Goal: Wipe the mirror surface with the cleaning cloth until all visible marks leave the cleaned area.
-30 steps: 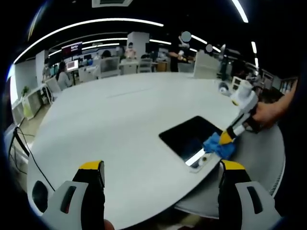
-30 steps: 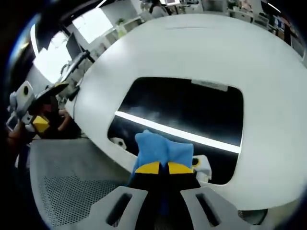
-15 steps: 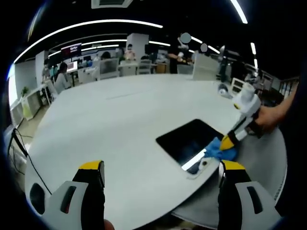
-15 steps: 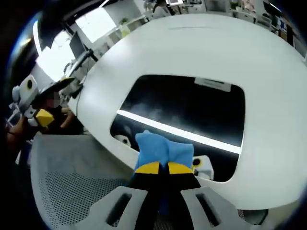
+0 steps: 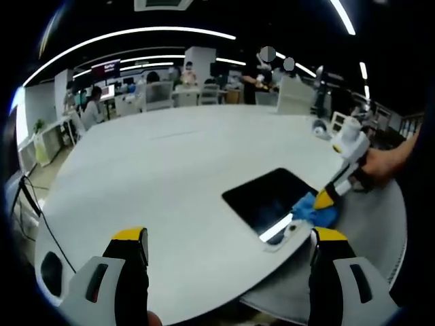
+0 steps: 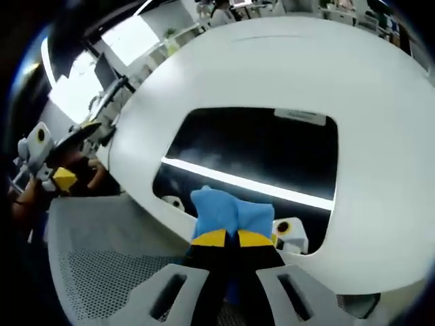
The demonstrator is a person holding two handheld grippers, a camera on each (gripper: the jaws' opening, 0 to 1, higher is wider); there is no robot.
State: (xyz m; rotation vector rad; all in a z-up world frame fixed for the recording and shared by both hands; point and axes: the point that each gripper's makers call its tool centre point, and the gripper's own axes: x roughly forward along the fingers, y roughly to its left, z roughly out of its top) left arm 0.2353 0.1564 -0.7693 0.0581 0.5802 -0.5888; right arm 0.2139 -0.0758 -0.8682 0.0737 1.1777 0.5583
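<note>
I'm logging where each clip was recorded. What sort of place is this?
Probably an open-plan office or lab: long ceiling light strips, desks with monitors and seated people behind, and a large white table holding the mirror.

1 mirror [image 6: 258,159], 1 cloth [image 6: 231,212] (blue), 2 tools.

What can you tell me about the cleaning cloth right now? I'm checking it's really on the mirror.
The cleaning cloth is bright blue, soft and bunched into folds, clamped between the right gripper's yellow-tipped jaws. It rests on the near edge of the dark mirror, which lies flat on the white table. A bright reflected light strip runs just beyond it. In the left gripper view the cloth sits at the mirror's corner nearest the person's hand.
</note>
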